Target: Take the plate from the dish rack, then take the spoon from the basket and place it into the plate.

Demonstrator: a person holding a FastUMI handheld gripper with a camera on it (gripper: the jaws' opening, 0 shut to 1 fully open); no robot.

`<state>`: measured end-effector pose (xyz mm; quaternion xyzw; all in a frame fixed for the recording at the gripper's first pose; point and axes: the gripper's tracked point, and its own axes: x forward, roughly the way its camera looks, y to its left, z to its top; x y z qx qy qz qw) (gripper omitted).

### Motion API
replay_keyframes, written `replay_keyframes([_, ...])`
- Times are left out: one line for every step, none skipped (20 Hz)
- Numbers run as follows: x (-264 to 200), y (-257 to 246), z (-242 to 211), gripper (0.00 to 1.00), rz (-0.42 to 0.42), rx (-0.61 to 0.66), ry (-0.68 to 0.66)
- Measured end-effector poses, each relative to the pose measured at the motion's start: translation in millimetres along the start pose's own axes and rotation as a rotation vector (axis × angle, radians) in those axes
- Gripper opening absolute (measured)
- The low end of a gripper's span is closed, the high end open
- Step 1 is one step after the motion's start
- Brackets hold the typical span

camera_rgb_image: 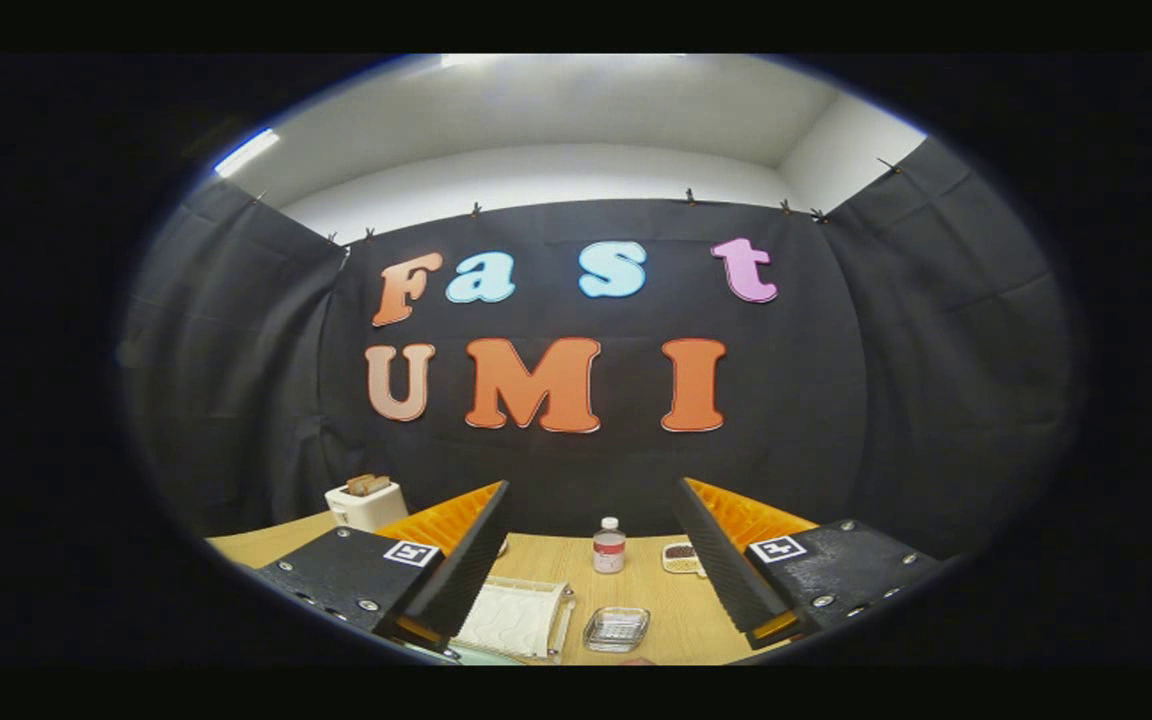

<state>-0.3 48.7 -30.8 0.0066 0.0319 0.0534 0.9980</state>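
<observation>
Hand-held gripper (591, 545) spread wide, holding nothing | glass dish (616, 629), white tray (514, 618), bottle (609, 547) ahead on desk (666, 610) | toaster (366, 502) beyond

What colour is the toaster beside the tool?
White, with brown toast sticking out; the toaster shows in the gripper view, beyond the open tool.

The wooden tabletop (656, 610) carries a white toaster (366, 503) at its far left corner, a small bottle (609, 547) and a small dish (680, 558) near the far edge, and a glass ashtray (616, 629) beside a white quilted mat (514, 618) nearer in.
</observation>
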Motion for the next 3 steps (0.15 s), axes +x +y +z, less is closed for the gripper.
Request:
replay_keyframes([-0.6,-0.5,-1.0,0.97,0.0,0.001,0.003])
replay_keyframes([-1.9,-0.1,-2.4,0.97,0.001,0.002,0.007])
replay_keyframes([-2.3,-0.4,-3.7,0.97,0.0,0.003,0.01])
